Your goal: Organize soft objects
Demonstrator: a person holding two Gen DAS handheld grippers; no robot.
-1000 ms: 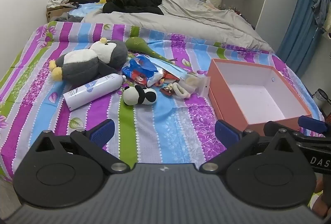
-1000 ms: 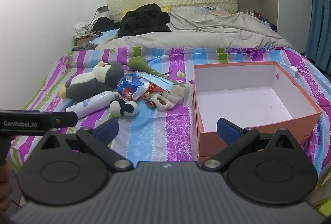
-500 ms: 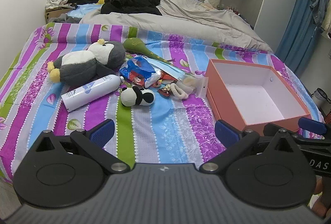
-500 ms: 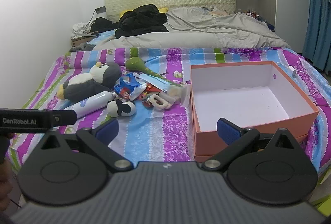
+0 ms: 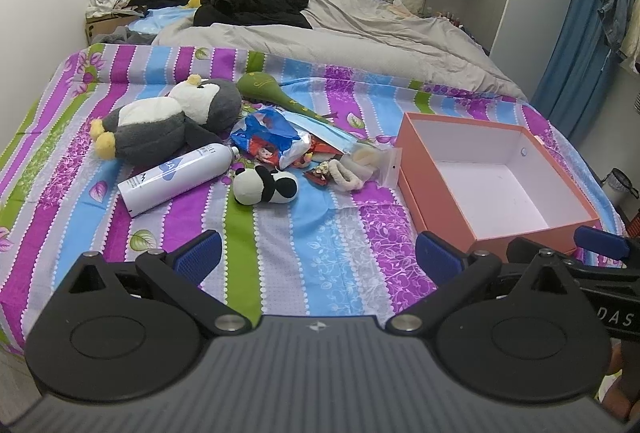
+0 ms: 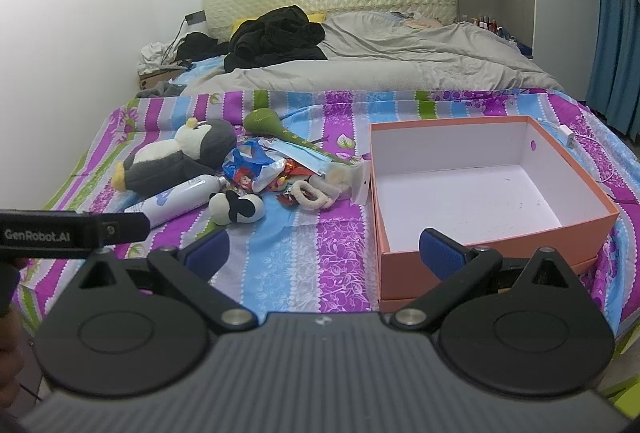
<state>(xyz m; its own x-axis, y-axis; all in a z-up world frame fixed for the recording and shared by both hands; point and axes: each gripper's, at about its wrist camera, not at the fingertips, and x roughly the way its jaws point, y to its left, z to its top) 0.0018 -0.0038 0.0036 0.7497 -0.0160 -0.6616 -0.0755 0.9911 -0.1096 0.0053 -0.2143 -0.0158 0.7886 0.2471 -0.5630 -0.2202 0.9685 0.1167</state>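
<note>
Two plush toys | penguin [image 5: 168,121] grey-white | panda [image 5: 266,186] black-white

A bare band of striped bedspread [image 5: 304,233] is left between the near bed edge and the clutter. Farther in, the way is blocked by a penguin plush [image 5: 168,121], a spray bottle [image 5: 176,177], a panda plush [image 5: 266,185] and a packet heap [image 5: 280,141]. The right side is taken by an open orange box [image 6: 484,253], its walls standing, its inside reachable from above.

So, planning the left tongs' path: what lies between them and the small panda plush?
Only bare striped bedsheet lies between the open left tongs and the small black-and-white panda plush, seen in the left wrist view.
</note>
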